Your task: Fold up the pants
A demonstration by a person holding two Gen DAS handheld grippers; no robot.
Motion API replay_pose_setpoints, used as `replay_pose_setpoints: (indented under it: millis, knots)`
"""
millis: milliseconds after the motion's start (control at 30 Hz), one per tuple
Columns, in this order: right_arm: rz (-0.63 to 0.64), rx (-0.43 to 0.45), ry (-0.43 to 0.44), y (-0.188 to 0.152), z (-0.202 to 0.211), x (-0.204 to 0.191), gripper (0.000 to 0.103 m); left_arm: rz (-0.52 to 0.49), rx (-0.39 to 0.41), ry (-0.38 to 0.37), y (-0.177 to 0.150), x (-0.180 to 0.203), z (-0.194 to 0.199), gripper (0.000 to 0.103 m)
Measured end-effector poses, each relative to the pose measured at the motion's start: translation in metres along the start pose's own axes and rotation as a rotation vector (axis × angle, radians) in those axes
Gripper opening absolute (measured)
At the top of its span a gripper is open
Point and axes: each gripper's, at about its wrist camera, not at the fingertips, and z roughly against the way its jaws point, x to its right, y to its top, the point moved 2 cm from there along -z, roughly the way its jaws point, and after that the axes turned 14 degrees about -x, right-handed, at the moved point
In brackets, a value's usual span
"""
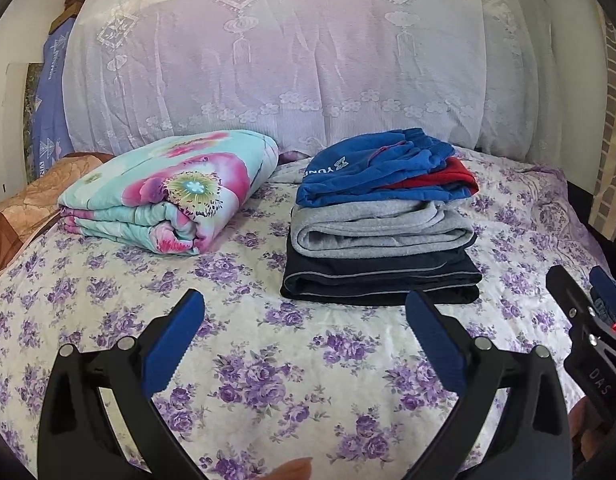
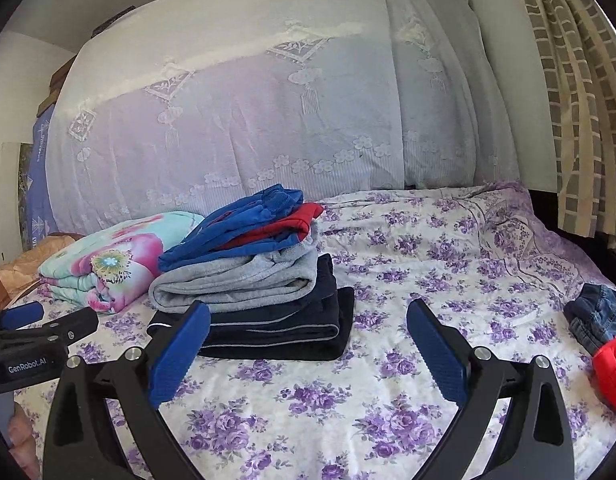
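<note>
Three folded garments are sitting in a stack on the bed (image 1: pixel 308 380): dark navy pants (image 1: pixel 382 278) at the bottom, grey pants (image 1: pixel 380 228) over them, and a looser blue and red garment (image 1: pixel 382 170) on top, which looks more bunched than squared. The stack is lying toward the far middle of the flowered sheet, just to the right of a folded floral quilt (image 1: pixel 175 188).

The left gripper (image 1: pixel 305 344) is hovering above bare sheet on the near side of the stack, its blue pads spread wide and nothing between them. The right gripper (image 2: pixel 308 350) is likewise standing wide open and empty, its left pad (image 2: pixel 179 354) overlapping the near corner of the navy pants in the view; whether it is touching them cannot be told.

At the right edge of the right wrist view, a crumpled denim garment (image 2: pixel 600 314) and something red (image 2: pixel 612 372) are lying unfolded, well apart from the stack. Judging by this, three pieces are already done, and at least the denim piece is waiting. The likely next job is reaching right for it and spreading it flat on the open sheet near the grippers.
</note>
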Motion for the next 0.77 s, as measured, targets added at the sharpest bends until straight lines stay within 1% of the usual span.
replay_pose_setpoints:
  millis: [133, 267, 333, 400, 533, 633, 767]
  knots:
    - [-0.007, -0.014, 0.003, -0.001, -0.003, 0.001, 0.099, -0.007, 0.001, -0.013, -0.001, 0.002, 0.001, 0.098]
    - [-0.004, -0.021, 0.004, -0.002, -0.003, 0.000, 0.099, -0.017, 0.019, 0.010, -0.003, 0.004, 0.004, 0.098]
    - [-0.001, -0.021, 0.005, -0.002, -0.003, 0.000, 0.099, -0.019, 0.046, 0.027, -0.004, 0.005, 0.008, 0.098]
    - [-0.001, -0.021, 0.005, -0.002, -0.003, 0.000, 0.099, -0.034, 0.054, 0.033, -0.004, 0.007, 0.011, 0.098]
    - [-0.001, -0.021, 0.007, -0.002, -0.004, 0.000, 0.099, -0.047, 0.054, 0.004, -0.003, 0.011, 0.015, 0.098]
    - [0.000, -0.022, 0.007, -0.002, -0.004, 0.000, 0.099, -0.038, 0.031, -0.026, -0.002, 0.010, 0.014, 0.098]
    - [0.004, -0.025, 0.006, -0.003, -0.003, -0.002, 0.099, -0.022, 0.018, -0.022, -0.003, 0.008, 0.010, 0.098]
